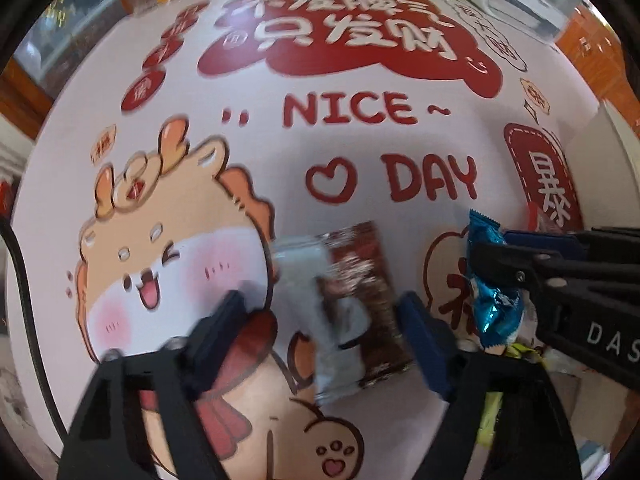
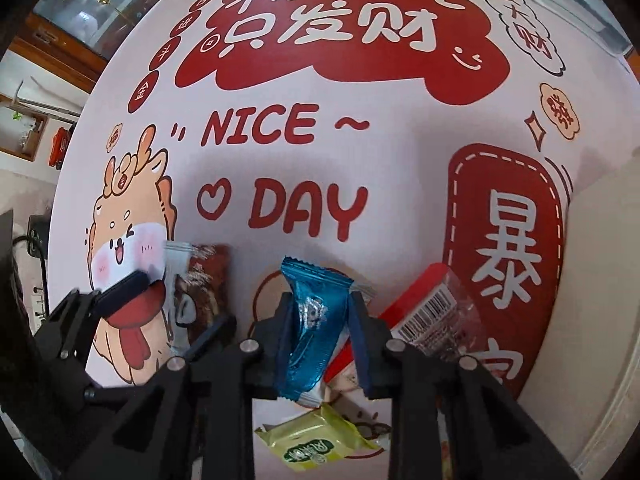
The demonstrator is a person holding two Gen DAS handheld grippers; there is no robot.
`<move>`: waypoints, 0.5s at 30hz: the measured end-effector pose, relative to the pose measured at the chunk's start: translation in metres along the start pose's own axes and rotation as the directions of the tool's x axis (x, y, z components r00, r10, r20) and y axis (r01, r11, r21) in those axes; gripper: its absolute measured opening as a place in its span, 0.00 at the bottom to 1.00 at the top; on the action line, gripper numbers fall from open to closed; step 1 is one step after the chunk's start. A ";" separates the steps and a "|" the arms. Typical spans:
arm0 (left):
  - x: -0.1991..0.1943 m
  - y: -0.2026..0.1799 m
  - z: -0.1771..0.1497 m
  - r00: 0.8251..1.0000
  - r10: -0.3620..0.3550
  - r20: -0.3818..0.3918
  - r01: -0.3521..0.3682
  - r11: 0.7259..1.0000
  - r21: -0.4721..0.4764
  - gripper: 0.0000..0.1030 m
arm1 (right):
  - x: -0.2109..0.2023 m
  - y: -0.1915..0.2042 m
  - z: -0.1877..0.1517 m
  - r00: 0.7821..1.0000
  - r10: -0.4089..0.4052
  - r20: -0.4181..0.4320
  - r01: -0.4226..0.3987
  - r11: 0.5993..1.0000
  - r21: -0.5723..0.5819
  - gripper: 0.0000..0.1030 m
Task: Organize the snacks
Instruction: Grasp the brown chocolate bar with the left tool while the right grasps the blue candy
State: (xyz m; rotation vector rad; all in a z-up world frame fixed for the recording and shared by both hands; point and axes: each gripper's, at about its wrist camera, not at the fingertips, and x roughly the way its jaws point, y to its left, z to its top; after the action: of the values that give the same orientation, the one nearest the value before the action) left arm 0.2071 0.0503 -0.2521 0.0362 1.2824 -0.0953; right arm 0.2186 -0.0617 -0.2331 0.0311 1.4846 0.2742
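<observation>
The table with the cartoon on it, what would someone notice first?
Probably the table cover itself: big red NICE DAY letters and a smiling cartoon deer on the left. Next, the shiny blue snack packet, pinched in the right gripper near the front. Beside it, the left gripper sits open around a brown and white snack packet.

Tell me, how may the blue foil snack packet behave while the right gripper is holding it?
The blue foil packet looks creased and pinched at its middle by the right gripper, so it is probably soft and floppy. Its glossy wrapper may slip. It seems light, since its free ends hang without support.
</observation>
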 end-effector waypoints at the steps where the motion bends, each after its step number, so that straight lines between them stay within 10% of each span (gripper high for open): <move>1: -0.002 -0.003 0.001 1.000 -0.004 0.014 0.004 1.000 0.011 0.47 | -0.001 -0.001 -0.001 1.000 0.004 0.003 -0.004 1.000 0.002 0.26; 2: -0.003 -0.005 0.002 1.000 -0.008 0.016 0.008 1.000 0.018 0.35 | -0.002 -0.002 0.000 1.000 0.007 0.005 -0.007 1.000 0.003 0.25; 15: -0.091 -0.001 -0.013 0.982 0.099 0.161 -0.103 0.995 0.016 0.29 | -0.076 -0.008 -0.026 0.974 0.149 0.168 -0.144 0.989 -0.041 0.25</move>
State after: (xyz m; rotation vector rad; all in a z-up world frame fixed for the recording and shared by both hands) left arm 0.1690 0.0554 -0.1692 0.1121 1.1173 -0.0259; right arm 0.1900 -0.0886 -0.1625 0.1387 1.3099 0.4028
